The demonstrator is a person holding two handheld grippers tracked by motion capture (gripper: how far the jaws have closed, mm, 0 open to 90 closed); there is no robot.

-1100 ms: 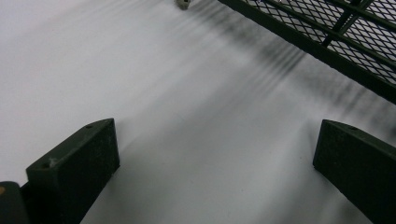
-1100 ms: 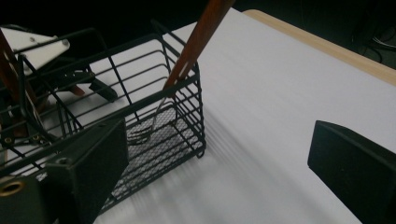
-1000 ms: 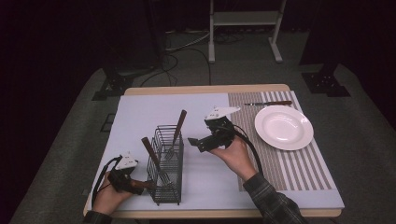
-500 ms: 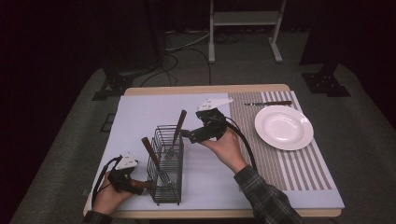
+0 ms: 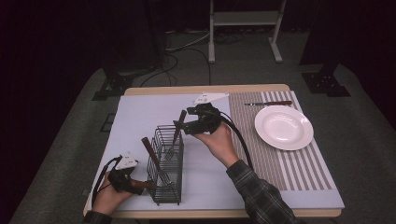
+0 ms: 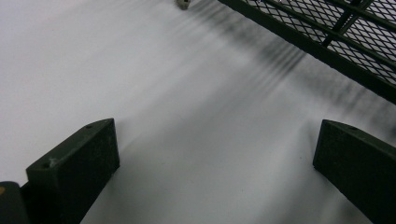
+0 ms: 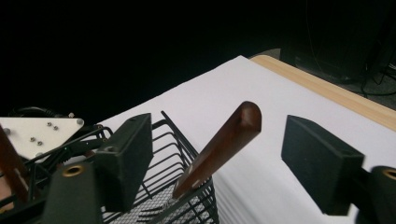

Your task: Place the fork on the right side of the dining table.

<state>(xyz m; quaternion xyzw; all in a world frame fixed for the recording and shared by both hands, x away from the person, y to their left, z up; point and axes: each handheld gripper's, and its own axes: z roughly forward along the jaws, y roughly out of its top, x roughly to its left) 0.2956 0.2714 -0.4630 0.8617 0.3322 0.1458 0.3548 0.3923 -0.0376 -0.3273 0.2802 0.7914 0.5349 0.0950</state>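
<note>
A black wire basket (image 5: pixel 166 173) stands on the pale mat at the front left. Two wooden-handled utensils lean in it. The far one's handle (image 5: pixel 180 118) sticks up to the right. In the right gripper view this handle (image 7: pixel 219 144) rises between the open jaws of my right gripper (image 7: pixel 224 151), not touching either pad. My right gripper (image 5: pixel 183 126) hovers at the basket's far end. The nearer handle (image 5: pixel 149 150) leans left. My left gripper (image 5: pixel 141 185) lies open on the mat against the basket's near left side, nothing between its jaws (image 6: pixel 210 168).
A white plate (image 5: pixel 283 127) sits on the striped placemat (image 5: pixel 299 172) at the right. A wooden-handled knife (image 5: pixel 268 103) lies beyond the plate. The basket mesh (image 6: pixel 336 37) runs close past my left gripper. Bare mat spreads between basket and placemat.
My right gripper has moved left and away from the person, from the table's middle to the far utensil's handle, which now stands between its open jaws. The left gripper has stayed put.
</note>
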